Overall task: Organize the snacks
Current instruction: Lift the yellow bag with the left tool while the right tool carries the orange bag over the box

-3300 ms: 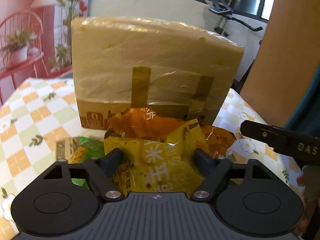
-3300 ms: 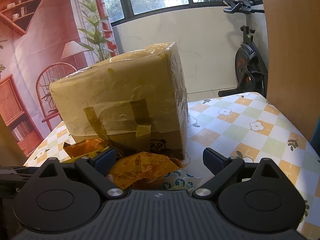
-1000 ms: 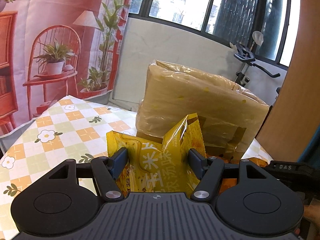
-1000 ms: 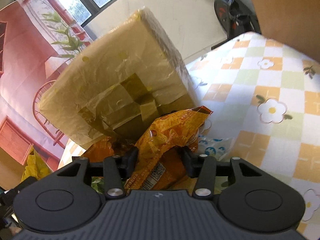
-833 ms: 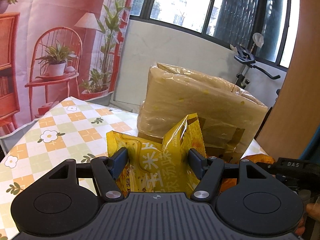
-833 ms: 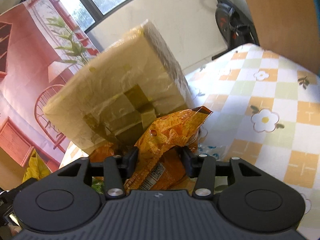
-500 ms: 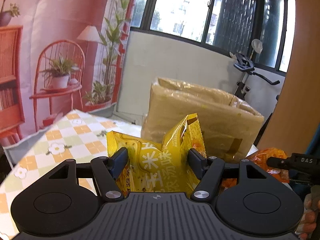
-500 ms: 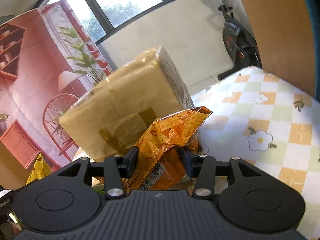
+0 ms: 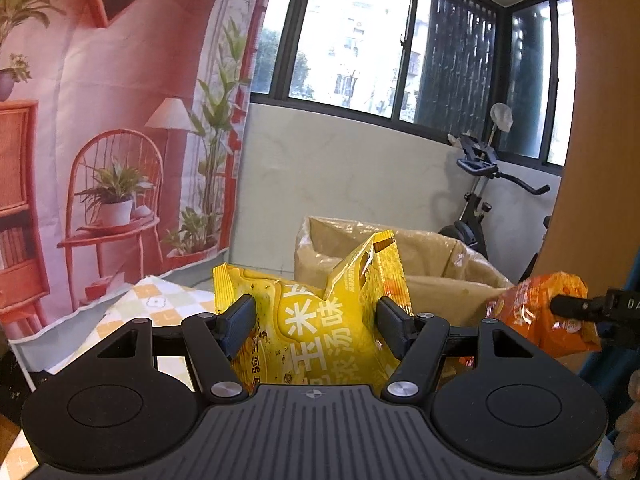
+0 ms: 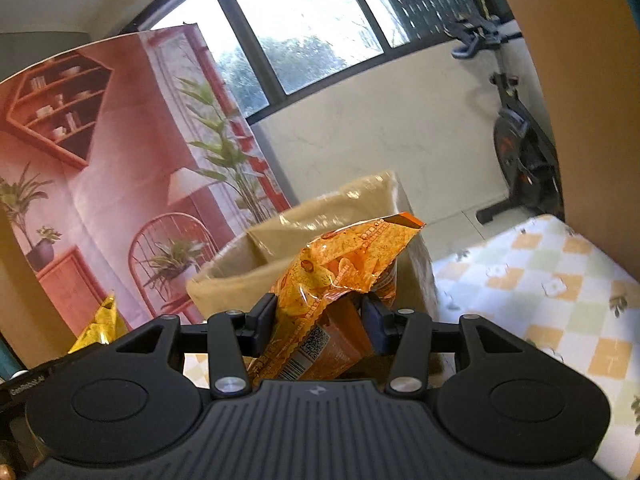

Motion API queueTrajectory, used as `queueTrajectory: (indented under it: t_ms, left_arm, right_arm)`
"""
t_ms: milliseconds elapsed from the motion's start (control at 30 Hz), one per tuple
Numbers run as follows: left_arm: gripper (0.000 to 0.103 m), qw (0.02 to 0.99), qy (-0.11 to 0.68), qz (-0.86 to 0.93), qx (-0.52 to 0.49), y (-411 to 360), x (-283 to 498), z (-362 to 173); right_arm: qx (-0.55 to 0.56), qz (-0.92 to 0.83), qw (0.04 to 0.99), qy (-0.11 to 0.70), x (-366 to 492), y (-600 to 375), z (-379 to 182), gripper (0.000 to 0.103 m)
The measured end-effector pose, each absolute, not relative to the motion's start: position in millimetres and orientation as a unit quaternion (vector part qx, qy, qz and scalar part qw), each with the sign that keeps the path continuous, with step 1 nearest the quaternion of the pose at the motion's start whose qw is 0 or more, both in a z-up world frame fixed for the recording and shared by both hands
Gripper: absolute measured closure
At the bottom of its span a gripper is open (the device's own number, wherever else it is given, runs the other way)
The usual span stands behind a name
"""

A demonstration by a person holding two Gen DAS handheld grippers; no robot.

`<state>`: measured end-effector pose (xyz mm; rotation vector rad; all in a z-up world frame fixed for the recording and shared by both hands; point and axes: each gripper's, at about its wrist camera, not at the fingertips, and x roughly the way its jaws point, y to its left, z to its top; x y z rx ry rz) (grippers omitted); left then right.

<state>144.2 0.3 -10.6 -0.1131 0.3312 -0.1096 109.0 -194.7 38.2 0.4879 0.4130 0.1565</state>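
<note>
A printed backdrop (image 9: pixel 100 120) of a red room with shelves, a chair and potted plants fills the left of both views, with a dark-framed window (image 9: pixel 360 40) beside it and a pale low wall below the glass. An exercise bike (image 9: pixel 480 200) stands by that wall, and a tan panel (image 9: pixel 600 120) rises along the right edge. The table (image 10: pixel 560 280), under a checked floral cloth, carries a tall box (image 9: pixel 440 256) wrapped in yellowish tape, its top open and its inside seen from above the rim. The left gripper (image 9: pixel 316 320) is clamped on a yellow bag (image 9: pixel 312 320) with white characters; both pads press into its sides and the bag stands upright, clear of the table, in front of the box and at about its rim height. The right gripper (image 10: pixel 318 320) is clamped on an orange bag (image 10: pixel 344 260) of chips, pinched narrow at its crumpled middle, its sealed end pointing up and right over the near rim of the box. From the left wrist, the orange bag (image 9: pixel 540 312) shows at right, level with the box's rim, with the dark tip of the right gripper against it. From the right wrist, a corner of the yellow bag (image 10: pixel 100 320) shows at lower left.
</note>
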Motion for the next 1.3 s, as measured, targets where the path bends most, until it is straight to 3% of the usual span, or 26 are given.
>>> queueTrajectory:
  t_ms: [500, 1300]
  left_arm:
    - [0.034, 0.980, 0.169, -0.093, -0.054, -9.4, 184.4, 5.0]
    - [0.034, 0.979, 0.168, -0.103, -0.052, -29.8, 248.7, 20.3]
  right_arm:
    - [0.193, 0.090, 0.961, 0.176, 134.9, -188.2, 81.8, 0.054]
    - [0.196, 0.089, 0.961, 0.173, 222.5, -211.7, 87.1, 0.054]
